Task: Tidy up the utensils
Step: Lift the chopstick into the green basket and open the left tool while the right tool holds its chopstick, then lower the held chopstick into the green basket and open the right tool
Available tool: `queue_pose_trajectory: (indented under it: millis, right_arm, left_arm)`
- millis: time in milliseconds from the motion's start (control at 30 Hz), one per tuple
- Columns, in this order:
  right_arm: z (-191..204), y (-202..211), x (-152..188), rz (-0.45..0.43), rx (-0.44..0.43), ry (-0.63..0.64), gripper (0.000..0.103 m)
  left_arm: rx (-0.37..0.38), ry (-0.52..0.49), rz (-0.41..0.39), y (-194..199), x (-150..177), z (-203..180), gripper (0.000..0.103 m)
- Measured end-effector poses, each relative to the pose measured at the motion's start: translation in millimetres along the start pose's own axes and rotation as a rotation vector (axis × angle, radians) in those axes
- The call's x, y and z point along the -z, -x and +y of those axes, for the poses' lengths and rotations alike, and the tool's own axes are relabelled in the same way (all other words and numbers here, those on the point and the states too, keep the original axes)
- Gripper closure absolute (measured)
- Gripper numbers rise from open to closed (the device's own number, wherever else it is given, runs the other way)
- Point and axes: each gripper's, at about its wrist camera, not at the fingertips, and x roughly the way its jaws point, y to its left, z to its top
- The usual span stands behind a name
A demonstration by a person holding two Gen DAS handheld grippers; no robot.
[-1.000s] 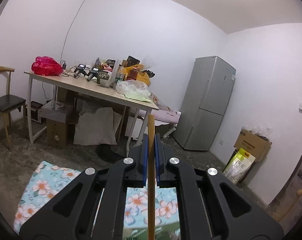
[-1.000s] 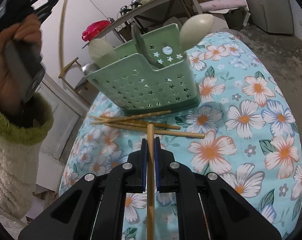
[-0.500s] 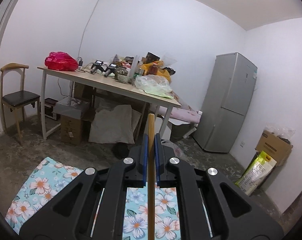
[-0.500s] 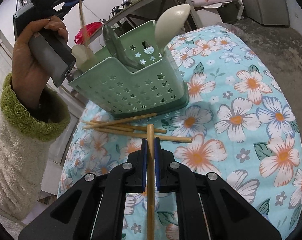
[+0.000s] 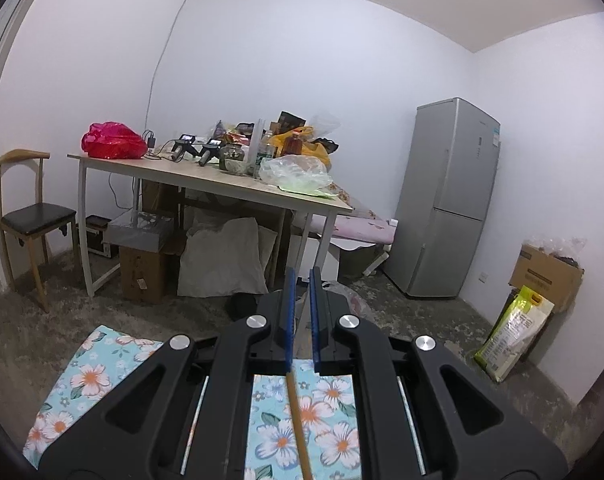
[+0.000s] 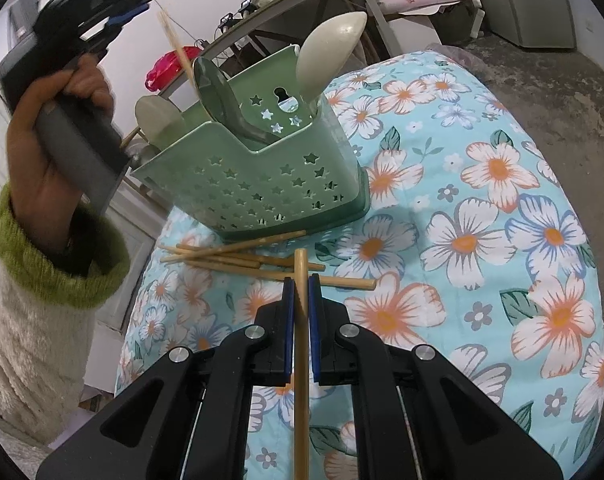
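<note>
Item: green star-pierced utensil caddy (image 6: pixel 261 184), standing on the flowered cloth (image 6: pixel 502 208), far left of centre in the right wrist view; contents: two pale spoons (image 6: pixel 330 52) and a green ladle (image 6: pixel 217 92), handles down.

Item: loose bamboo chopsticks (image 6: pixel 237 260), several, lying crossed on the cloth just near of the caddy's base; not yet stowed.

Item: right gripper (image 6: pixel 300 312), pads clamped on one chopstick (image 6: pixel 300 360), which runs lengthwise between the fingers, its tip above the loose pile.

Item: left gripper (image 5: pixel 300 320), raised beside the caddy's left end, pointing out at the room; its pads stand slightly apart; a chopstick (image 5: pixel 297 420) hangs slanted below them, seemingly released; in the right view a blurred stick (image 6: pixel 177 48) angles into the caddy's far left side.

Handling, by judgement: chopsticks are light, stiff, smooth and inclined to roll or swivel in a pinch; take hold near mid-length or toward the thick end, squarely across the pads; lower tip first into the caddy; the caddy itself is light plastic and may tip if nudged.
</note>
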Motion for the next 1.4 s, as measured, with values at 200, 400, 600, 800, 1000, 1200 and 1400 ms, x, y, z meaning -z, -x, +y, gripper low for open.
queue_pose_trajectory:
  millis: [200,400,600,800,1000,1200,1400]
  right_arm:
    - [4.8,7.7,2.4,-0.017,0.009,0.002,0.096]
    - [11.9,25.1,2.0,-0.06,0.002,-0.002,0.096]
    - [31.4,63.6,-21.2,-0.17,-0.062,0.03,0.096]
    - [65.1,106.1,-66.3,-0.322,-0.148,0.111,0.096]
    - [88.4,126.5,-119.3,-0.5,-0.279,0.118,0.096]
    - [106.6,103.6,-162.0,-0.644,-0.267,0.121,0.096]
    - [113.4,59.8,-199.7,-0.661,-0.192,0.078,0.096]
  left_arm:
    - [0.014,-0.01,-0.021,42.3,0.6,9.7,0.08]
    - [0.01,0.006,-0.043,89.5,1.7,30.4,0.066]
    - [-0.024,-0.005,0.014,128.0,21.3,55.6,0.055]
    - [-0.073,-0.025,0.125,152.7,60.6,86.0,0.049]
    - [-0.124,0.003,0.218,172.9,94.8,122.1,0.047]
    - [-0.177,0.045,0.246,188.0,105.7,152.0,0.047]
    - [-0.216,0.064,0.232,193.0,103.0,170.4,0.046]
